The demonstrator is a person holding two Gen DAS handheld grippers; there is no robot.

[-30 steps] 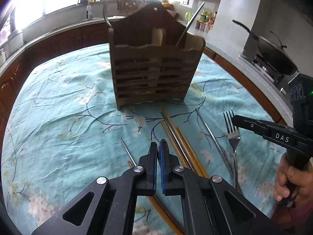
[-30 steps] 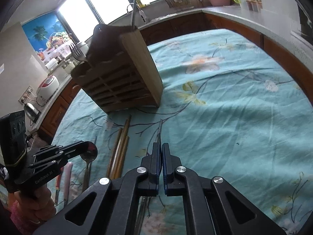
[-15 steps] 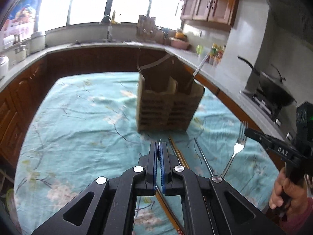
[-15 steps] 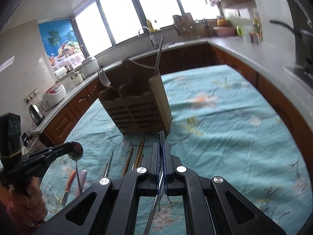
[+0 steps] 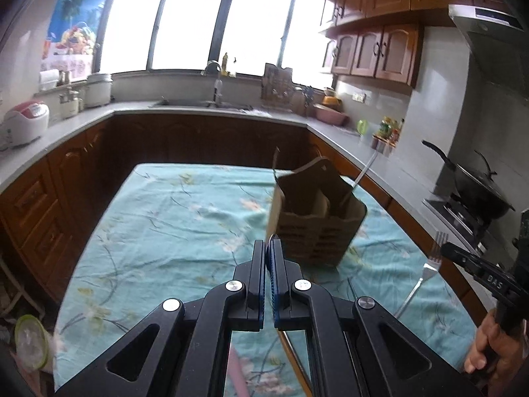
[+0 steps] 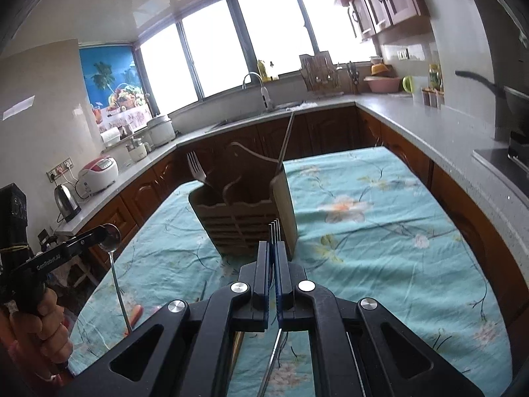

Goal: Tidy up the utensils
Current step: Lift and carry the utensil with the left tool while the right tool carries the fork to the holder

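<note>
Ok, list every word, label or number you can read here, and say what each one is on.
"DAS": white letters on the right claw, seen from the left wrist.
White lettering on the left claw, seen from the right wrist: too blurred to read for certain.
Jars on the counter: labels too small to read.

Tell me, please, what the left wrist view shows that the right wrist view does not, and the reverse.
Only the left wrist view: the right claw seen from the side, shut on the fork, and a green-lidded container low at the left.
Only the right wrist view: the left claw seen from the side, shut on the spoon, and a kettle on the counter.
Both: the wooden holder on the flowered tablecloth, and the sink tap.
</note>
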